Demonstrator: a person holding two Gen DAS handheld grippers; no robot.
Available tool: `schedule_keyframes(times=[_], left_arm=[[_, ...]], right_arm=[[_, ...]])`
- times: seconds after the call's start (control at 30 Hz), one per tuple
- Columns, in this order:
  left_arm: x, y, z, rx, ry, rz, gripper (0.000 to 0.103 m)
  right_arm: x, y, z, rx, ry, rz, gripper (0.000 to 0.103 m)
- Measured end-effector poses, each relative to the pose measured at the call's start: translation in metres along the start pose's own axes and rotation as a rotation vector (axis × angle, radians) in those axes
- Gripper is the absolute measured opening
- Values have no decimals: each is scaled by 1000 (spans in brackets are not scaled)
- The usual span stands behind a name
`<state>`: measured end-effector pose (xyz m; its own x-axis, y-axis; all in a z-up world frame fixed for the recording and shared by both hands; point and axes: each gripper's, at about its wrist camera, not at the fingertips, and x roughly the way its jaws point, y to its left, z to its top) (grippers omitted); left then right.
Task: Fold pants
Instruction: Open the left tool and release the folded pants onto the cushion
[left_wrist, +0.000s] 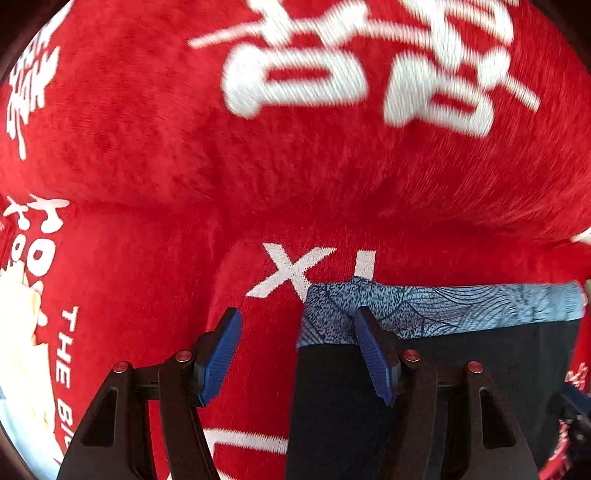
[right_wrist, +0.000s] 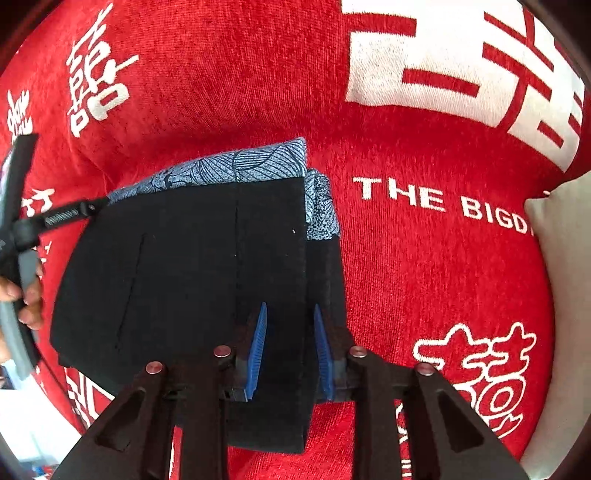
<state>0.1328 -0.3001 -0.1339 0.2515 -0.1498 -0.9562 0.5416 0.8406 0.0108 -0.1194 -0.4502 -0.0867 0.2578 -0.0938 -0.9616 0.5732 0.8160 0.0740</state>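
The black pants (right_wrist: 184, 273) lie folded into a compact stack on the red blanket (right_wrist: 424, 280), with a blue patterned waistband (right_wrist: 236, 166) along the far edge. My right gripper (right_wrist: 290, 347) is open, its blue pads straddling the stack's right folded edge. In the left wrist view the pants (left_wrist: 461, 387) fill the lower right, their waistband (left_wrist: 443, 310) across the top. My left gripper (left_wrist: 299, 350) is open at the waistband's left corner, its right pad (left_wrist: 373, 354) over the fabric. The left gripper's tip (right_wrist: 70, 216) shows at the stack's left edge in the right wrist view.
The red blanket (left_wrist: 295, 177) carries white characters and lettering. A cream cushion (right_wrist: 565, 295) lies at the right edge. A pale cloth (left_wrist: 22, 347) lies at the left edge. A hand (right_wrist: 26, 299) holds the left gripper's handle.
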Motion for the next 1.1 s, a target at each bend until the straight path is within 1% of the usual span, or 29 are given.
schedule_keyframes(times=[0.1,0.13,0.27,0.33,0.4,0.5,0.57,0.67,0.8,0.83,0.87,0.9,0.93,1.0,1.03,1.07,1.1], left_arm=[[-22,6,-7,23,-3,-5,64],[-29,8,-14,33,-2,-15,64],[-52,10,-47,79,9,-27,64],[-55,9,-63,91,25,-34,64],[-54,7,-78,97,52,-41,64],[-57,1,-91,102,53,-45,64],[-58,0,-94,97,56,-45,64],[-58,-1,-97,98,61,-46,65],[-55,-2,-99,107,59,-42,65],[-55,-3,-99,106,59,-41,65],[-57,-3,-99,107,59,-44,65],[-57,-4,-100,109,60,-44,65],[-58,-5,-100,113,59,-42,65],[-57,-8,-101,122,56,-33,65],[-56,-9,-102,122,57,-29,65],[-56,-9,-103,119,57,-28,65],[-55,-8,-103,109,59,-31,65]], right_arm=[[-1,-5,-2,9,-3,-13,40],[-2,-6,-3,14,-5,-17,41],[-17,-3,-16,26,-15,-41,41],[-28,-6,-27,35,-18,-62,41],[-39,-8,-36,61,-18,-59,41],[-50,-19,-51,140,-2,18,41],[-58,-28,-65,200,25,96,41],[-56,-32,-80,270,67,203,41],[-46,-29,-82,317,58,224,41],[-44,-29,-81,318,60,225,36],[-42,-30,-78,317,61,225,25],[-42,-30,-78,312,61,222,0],[-42,-30,-77,301,65,198,0],[-42,-36,-78,297,67,118,0],[-40,-40,-76,311,77,106,0],[-38,-45,-76,343,90,72,1],[-40,-49,-77,354,85,61,4]])
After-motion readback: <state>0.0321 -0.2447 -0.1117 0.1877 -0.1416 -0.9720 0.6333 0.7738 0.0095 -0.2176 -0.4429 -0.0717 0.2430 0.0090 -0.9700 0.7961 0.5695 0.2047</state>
